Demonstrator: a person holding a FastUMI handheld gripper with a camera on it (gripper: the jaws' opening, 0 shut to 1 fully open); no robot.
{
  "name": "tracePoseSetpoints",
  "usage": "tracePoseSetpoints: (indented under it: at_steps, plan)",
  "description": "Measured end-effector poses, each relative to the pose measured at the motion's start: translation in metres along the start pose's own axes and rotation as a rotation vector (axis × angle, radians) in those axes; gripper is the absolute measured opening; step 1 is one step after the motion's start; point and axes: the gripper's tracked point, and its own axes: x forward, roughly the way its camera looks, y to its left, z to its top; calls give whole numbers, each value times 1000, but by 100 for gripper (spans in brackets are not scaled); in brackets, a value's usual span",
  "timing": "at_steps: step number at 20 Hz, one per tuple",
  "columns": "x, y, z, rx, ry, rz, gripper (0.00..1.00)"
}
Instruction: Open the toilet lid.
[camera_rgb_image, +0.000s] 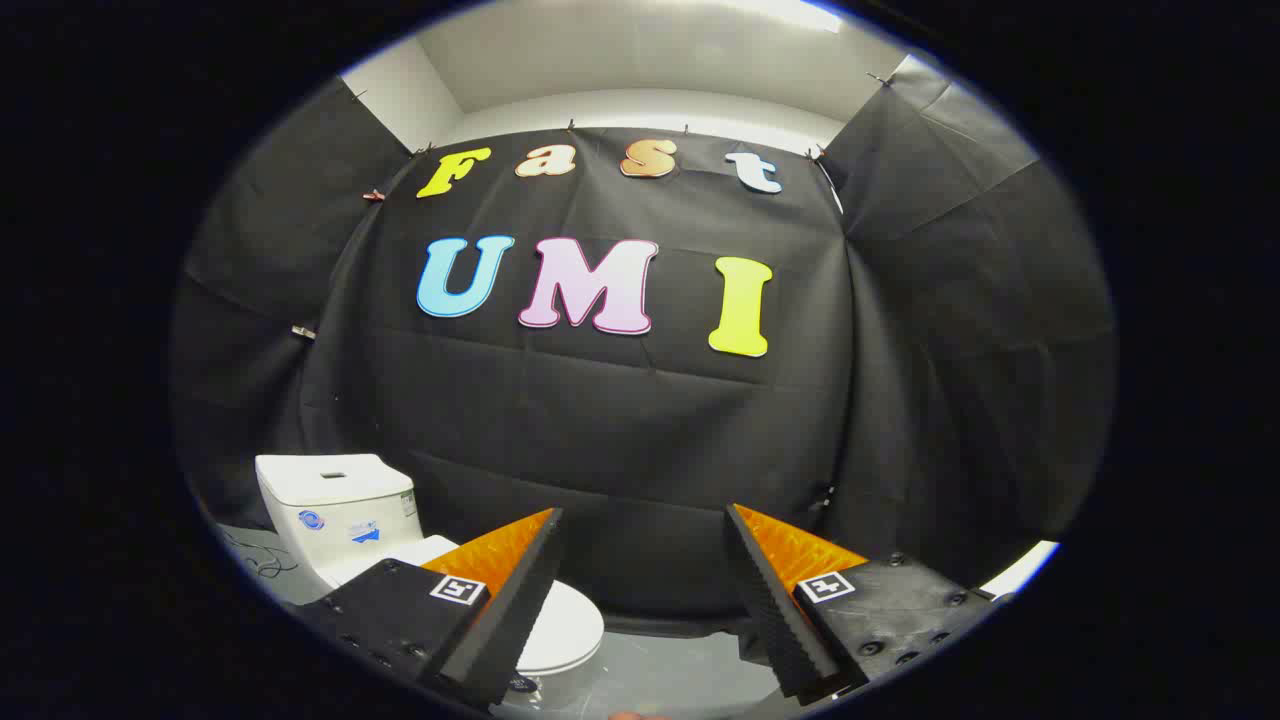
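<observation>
Sitting low and off to the left of your fingers is the toilet (420, 560), white, with its lid (565, 625) still down flat over the bowl. Your left finger (500, 600) cuts right across it, so you only get the tank (335, 500) poking out behind and to the left of that finger, and a curved slice of lid peeking out on the finger's inner side. The tank has a couple of stickers on its front, too small to make out.

Your gripper (645, 520) is spread wide, nothing between the fingers, nothing touching them. The gap between them looks onto black cloth (640, 430), not the toilet. Right finger (790, 610) is well apart from the lid, with bare grey floor (670, 670) in between.

The toilet stands on that floor, close up against the cloth wall behind it. A thin cable (255, 560) lies on the floor just left of the tank. Above the cloth you can see white wall and ceiling (640, 60).
</observation>
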Motion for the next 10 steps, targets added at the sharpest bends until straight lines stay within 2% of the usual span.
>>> tracePoseSetpoints:
  at_steps: [10]
  plan:
    - [1,-8,-5,17,18,-17,97]
